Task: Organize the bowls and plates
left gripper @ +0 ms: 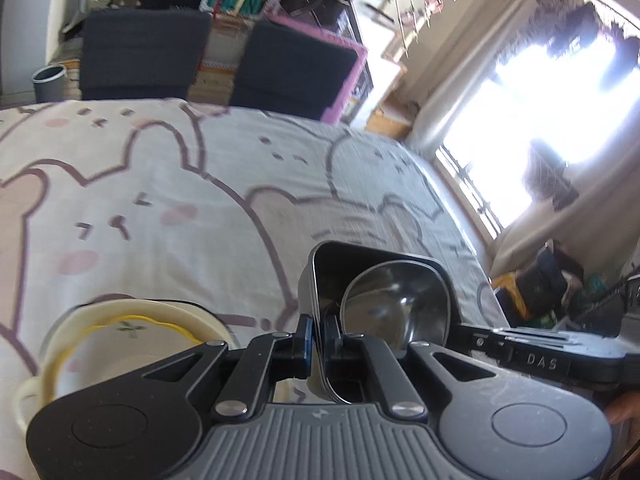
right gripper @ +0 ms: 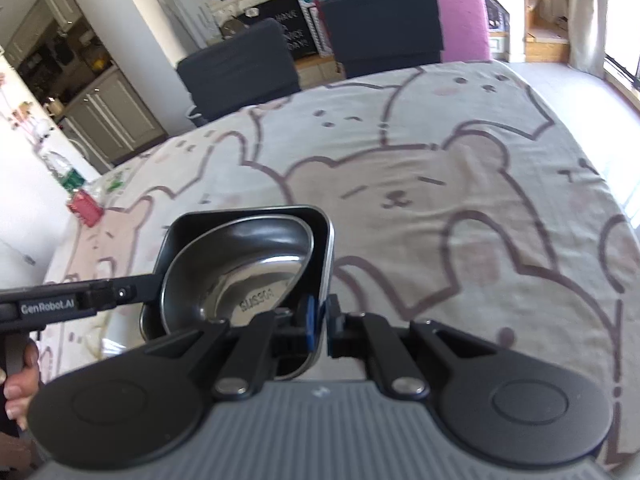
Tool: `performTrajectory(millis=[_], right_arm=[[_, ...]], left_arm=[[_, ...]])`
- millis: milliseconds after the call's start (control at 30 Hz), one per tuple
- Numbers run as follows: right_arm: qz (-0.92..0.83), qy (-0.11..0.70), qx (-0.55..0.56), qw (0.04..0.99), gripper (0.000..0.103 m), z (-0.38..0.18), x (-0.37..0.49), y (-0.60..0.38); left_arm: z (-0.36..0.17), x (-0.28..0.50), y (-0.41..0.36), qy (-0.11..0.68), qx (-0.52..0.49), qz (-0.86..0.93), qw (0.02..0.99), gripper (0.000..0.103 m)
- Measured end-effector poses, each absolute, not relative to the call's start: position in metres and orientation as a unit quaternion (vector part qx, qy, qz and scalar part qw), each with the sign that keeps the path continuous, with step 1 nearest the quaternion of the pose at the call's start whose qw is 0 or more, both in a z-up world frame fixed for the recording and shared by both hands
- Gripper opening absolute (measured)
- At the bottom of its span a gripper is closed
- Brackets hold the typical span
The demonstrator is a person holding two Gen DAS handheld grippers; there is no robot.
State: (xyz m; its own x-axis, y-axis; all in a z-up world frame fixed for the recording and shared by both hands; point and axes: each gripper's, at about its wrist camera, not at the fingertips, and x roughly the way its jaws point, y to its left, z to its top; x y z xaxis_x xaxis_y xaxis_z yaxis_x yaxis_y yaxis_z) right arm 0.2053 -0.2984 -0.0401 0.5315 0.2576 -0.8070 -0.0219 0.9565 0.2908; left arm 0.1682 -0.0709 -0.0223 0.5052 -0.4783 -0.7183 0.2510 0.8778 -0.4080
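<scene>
- Left wrist view: the left claw (left gripper: 316,340) is clamped narrow on the left wall of a black square container (left gripper: 320,276), held above the desk (left gripper: 200,184) with its bear-print cloth.
- A steel bowl (left gripper: 396,304) sits inside the container.
- A cream plate with a yellow rim (left gripper: 120,332) lies on the desk, lower left.
- The right claw (left gripper: 480,338) reaches in from the right to the container's far wall.
- Right wrist view: the right claw (right gripper: 320,320) pinches the right wall of the container (right gripper: 248,220).
- The bowl (right gripper: 240,272) tilts inside.
- The left claw (right gripper: 138,286) grips the opposite wall.

ahead: bare tablecloth (right gripper: 440,184) | left: cream plates (left gripper: 132,332) | far: chairs (right gripper: 384,24)
</scene>
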Motion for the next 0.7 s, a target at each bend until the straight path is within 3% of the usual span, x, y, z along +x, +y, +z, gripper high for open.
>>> performTrajectory(millis=[700], right_arm=[[0.160, 0.497, 0.104, 0.847, 0.008, -0.059, 0.226, -0.192]], left_arm=[[-0.027, 0.135, 0.051, 0.438, -0.186, -0.133, 0.869, 0.005]])
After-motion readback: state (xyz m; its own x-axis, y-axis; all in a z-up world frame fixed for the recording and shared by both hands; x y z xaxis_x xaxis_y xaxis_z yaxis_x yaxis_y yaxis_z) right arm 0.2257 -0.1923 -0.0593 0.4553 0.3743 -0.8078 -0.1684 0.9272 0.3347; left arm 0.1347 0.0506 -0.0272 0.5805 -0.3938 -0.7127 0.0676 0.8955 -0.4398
